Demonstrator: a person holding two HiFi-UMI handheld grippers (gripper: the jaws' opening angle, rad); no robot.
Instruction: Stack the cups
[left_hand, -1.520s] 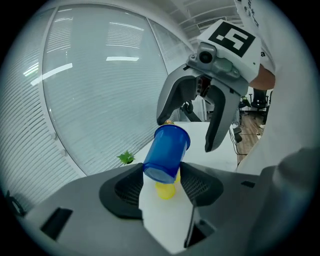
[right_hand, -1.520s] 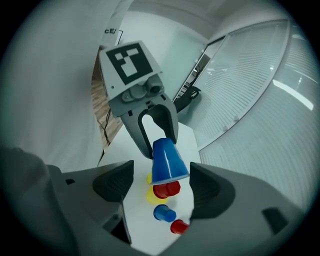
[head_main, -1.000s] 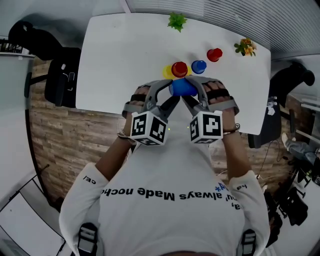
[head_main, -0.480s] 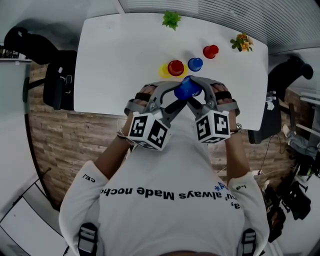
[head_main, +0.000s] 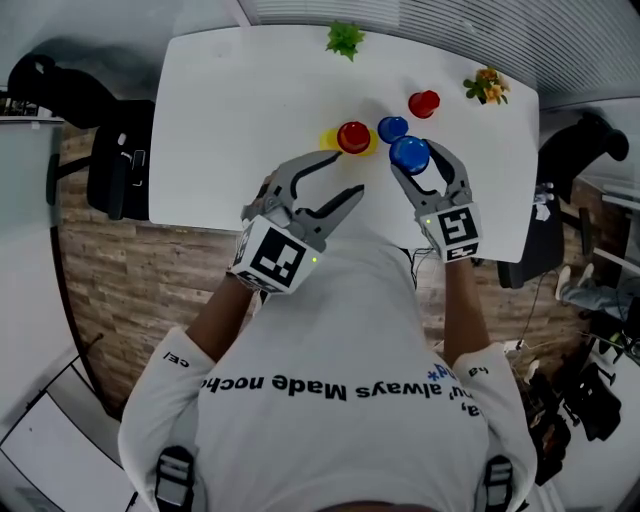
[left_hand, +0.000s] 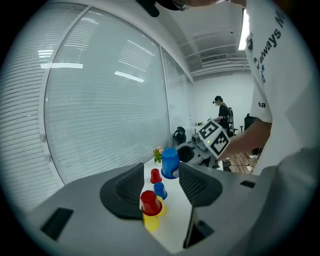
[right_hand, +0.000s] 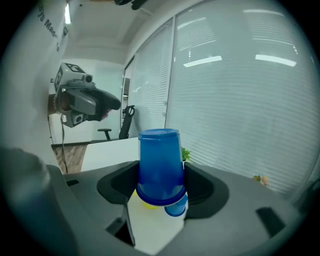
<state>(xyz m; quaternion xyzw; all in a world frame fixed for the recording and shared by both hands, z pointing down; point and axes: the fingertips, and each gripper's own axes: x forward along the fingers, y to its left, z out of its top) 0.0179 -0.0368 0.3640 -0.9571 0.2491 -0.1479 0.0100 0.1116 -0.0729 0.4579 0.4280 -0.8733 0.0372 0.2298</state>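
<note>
Currently right gripper (head_main: 418, 166) clamps the blue cup (head_main: 409, 152): smooth plastic, tapered, round. It is inverted, base up, long axis upright, over the white table (head_main: 240, 100) near the small blue cup (head_main: 392, 128). Left gripper (head_main: 345, 175) jaws wide, just eased inward, empty.

bright, even light, sharp focus (fisheye bending, dark corners at edges).

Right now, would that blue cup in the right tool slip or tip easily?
Probably light: the blue cup looks like thin plastic. Its smooth, tapered sides might slip in the right tool. Inverted, wide rim down, it should stand.
</note>
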